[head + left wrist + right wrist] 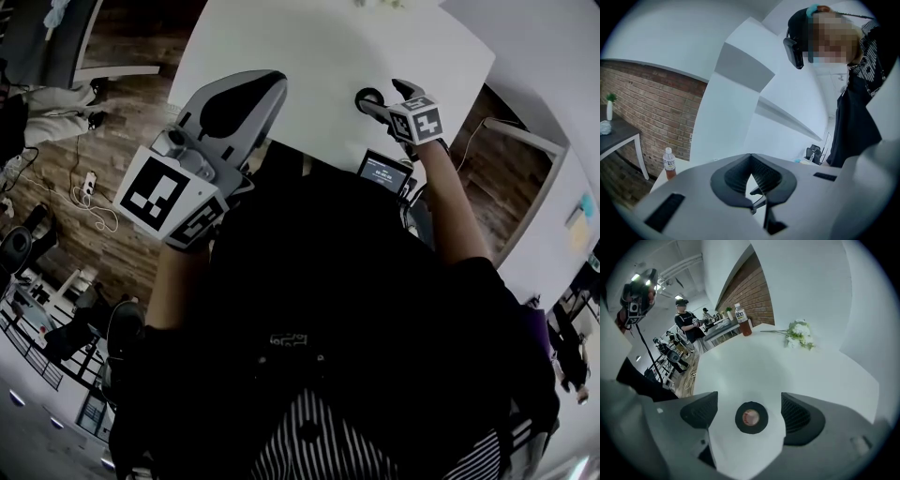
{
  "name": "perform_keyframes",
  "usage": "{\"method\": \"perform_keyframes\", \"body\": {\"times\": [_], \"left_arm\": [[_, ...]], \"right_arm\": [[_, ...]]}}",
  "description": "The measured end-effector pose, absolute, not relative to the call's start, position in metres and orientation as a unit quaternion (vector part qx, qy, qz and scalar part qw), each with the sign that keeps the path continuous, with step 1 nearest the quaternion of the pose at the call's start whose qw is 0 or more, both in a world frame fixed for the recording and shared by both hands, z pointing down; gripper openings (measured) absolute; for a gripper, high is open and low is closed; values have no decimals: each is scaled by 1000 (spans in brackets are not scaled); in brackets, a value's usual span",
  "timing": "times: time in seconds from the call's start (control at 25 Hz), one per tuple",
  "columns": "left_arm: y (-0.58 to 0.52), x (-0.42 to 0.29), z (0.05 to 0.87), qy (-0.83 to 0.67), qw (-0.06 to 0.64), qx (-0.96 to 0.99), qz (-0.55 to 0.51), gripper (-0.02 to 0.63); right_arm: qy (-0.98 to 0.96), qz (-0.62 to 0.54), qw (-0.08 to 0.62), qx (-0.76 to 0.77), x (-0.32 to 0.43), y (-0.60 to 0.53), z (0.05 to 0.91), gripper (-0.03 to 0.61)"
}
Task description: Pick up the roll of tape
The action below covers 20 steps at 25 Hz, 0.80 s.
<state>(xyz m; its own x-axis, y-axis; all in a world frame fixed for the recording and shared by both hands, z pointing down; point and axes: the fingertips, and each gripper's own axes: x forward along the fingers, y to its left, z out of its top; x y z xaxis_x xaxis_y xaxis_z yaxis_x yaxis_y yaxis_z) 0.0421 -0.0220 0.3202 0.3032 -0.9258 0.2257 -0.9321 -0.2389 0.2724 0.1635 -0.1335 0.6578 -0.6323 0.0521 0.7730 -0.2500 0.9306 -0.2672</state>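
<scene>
The roll of tape (751,417) is black with a pale core and lies flat on the white table (797,376). My right gripper (750,413) hangs over it, open, with the roll centred between the two dark pads and clear of both. In the head view the tape (368,98) shows just left of the right gripper (382,105), near the table's (309,56) front edge. My left gripper (265,86) is held up off the table to the left, its dark jaws (751,157) shut and empty.
A bottle of brown drink (743,319) and a bunch of white flowers (799,336) sit at the table's far side. A small screen device (382,172) sits at the table's near edge. Another person (686,324) stands beyond. Cables (89,202) lie on the wooden floor at left.
</scene>
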Motion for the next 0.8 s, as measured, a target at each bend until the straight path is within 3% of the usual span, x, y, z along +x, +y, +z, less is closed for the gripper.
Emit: {"method": "perform_keyframes", "body": {"times": [0.36, 0.8], "left_arm": [[-15, 38, 321, -603, 179, 778, 9, 8], [-9, 38, 322, -613, 180, 770, 10, 8]], "right_arm": [[-860, 121, 495, 19, 164, -118, 709, 451], [-826, 60, 560, 21, 185, -115, 743, 450]]}}
